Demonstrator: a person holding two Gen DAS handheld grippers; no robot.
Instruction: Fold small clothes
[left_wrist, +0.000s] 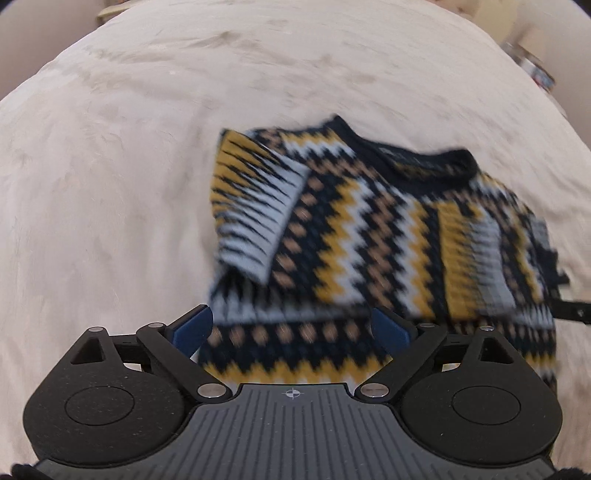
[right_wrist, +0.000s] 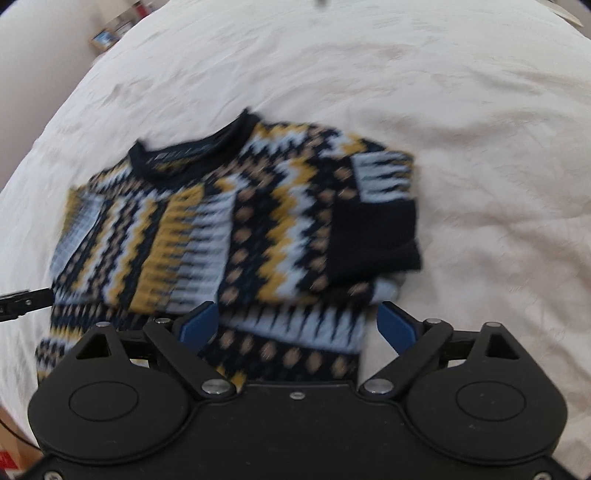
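Knitted in navy, mustard, white and tan zigzags, a small patterned sweater (left_wrist: 354, 236) (right_wrist: 236, 236) is spread on a cream, suede-like bed cover (left_wrist: 147, 147) (right_wrist: 480, 147), its dark ribbed neckline turned away from both cameras. Both sleeves are seen folded inward over the body, and the hem lies nearest the grippers. The left gripper (left_wrist: 291, 332) is held with its blue-padded fingers (left_wrist: 194, 328) spread wide, just above the sweater's near edge, nothing being pinched. The right gripper (right_wrist: 295, 326) is likewise spread apart over the hem, its blue pads (right_wrist: 395, 325) gripping nothing. Both views are smeared by motion blur. Blurred objects are glimpsed beyond the cover's far corner (right_wrist: 110, 33).
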